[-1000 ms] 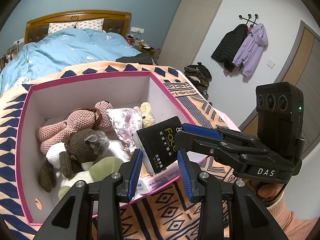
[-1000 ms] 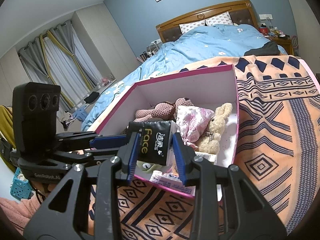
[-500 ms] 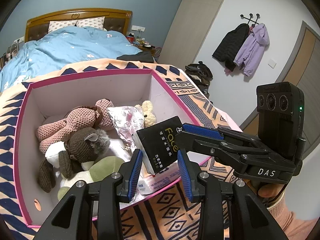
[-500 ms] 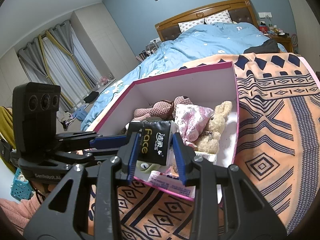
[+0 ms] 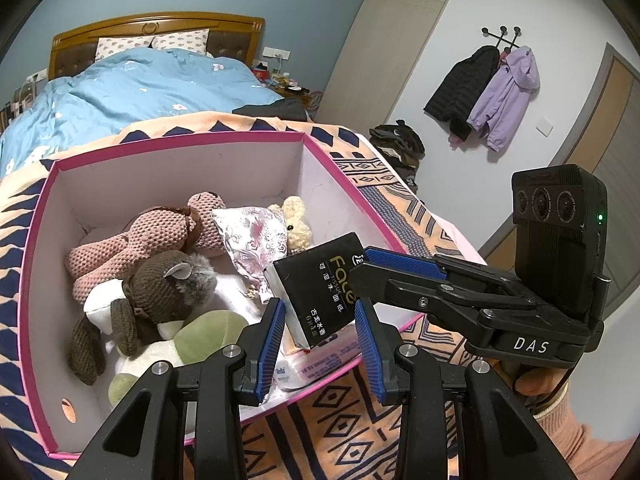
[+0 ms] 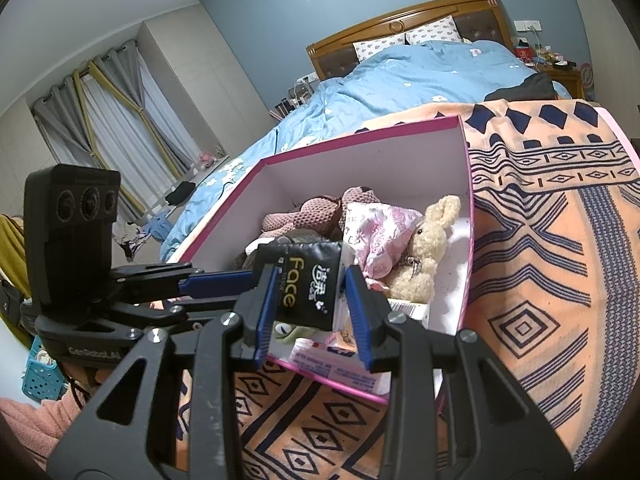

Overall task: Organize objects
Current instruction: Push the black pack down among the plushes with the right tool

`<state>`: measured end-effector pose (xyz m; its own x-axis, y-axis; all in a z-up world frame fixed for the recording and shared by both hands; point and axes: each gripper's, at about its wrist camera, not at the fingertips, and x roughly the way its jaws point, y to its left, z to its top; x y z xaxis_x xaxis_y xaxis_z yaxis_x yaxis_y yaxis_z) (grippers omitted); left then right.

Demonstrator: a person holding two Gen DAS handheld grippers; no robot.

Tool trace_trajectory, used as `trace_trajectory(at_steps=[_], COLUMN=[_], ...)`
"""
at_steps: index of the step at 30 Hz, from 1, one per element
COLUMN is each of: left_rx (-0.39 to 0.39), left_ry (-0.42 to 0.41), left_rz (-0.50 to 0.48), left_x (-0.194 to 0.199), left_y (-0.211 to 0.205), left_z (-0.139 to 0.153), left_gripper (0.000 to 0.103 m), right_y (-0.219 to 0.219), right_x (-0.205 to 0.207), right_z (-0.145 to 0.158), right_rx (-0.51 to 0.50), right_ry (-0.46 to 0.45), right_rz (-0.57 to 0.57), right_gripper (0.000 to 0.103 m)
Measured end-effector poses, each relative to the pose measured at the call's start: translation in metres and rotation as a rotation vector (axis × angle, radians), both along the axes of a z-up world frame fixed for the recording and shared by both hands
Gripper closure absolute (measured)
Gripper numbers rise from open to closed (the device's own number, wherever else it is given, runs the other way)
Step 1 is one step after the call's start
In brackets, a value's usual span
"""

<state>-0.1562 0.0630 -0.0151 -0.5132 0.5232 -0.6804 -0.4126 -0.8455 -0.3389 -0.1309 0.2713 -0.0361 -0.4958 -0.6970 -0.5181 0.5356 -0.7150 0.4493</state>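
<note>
As the right gripper (image 6: 310, 300) pinches the black tissue pack (image 6: 306, 284) over the pink box's (image 5: 44, 216) near-right corner, left gripper (image 5: 320, 344) spread & empty, it should lower w/o crushing toys, then release.

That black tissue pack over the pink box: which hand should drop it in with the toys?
The right. The right gripper already clamps the black tissue pack above the pink box. The left gripper is open and holds nothing.
</note>
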Motion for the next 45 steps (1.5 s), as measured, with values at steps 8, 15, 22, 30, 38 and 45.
trace_trajectory(at_steps=[8,15,22,30,38,45], left_rx=[-0.003,-0.001,0.0,0.001,-0.001,0.007], left_ry=[-0.009,-0.016,-0.017,-0.024,-0.03,-0.043], left_rz=[0.001,0.001,0.001,0.003,0.004,0.008], left_x=[-0.001,-0.002,-0.002,-0.003,-0.003,-0.004], left_y=[0.002,0.002,0.002,0.0,0.001,-0.003], left_z=[-0.004,-0.006,-0.007,-0.009,-0.01,-0.014], left_gripper=[0.067,0.067,0.067,0.067,0.067,0.067], right_y=[0.0,-0.001,-0.001,-0.002,-0.006,-0.009], right_x=[-0.002,-0.003,-0.004,-0.004,-0.004,-0.005], right_z=[-0.003,-0.005,-0.005,-0.005,-0.005,-0.005], right_rx=[0.006,0.011,0.017,0.024,0.049,0.065], right_ry=[-0.008,-0.01,-0.008,-0.006,-0.001,0.0], right_rz=[-0.001,-0.002,-0.003,-0.002,0.0,0.005], right_gripper=[0.066,0.066,0.066,0.066,0.066,0.066])
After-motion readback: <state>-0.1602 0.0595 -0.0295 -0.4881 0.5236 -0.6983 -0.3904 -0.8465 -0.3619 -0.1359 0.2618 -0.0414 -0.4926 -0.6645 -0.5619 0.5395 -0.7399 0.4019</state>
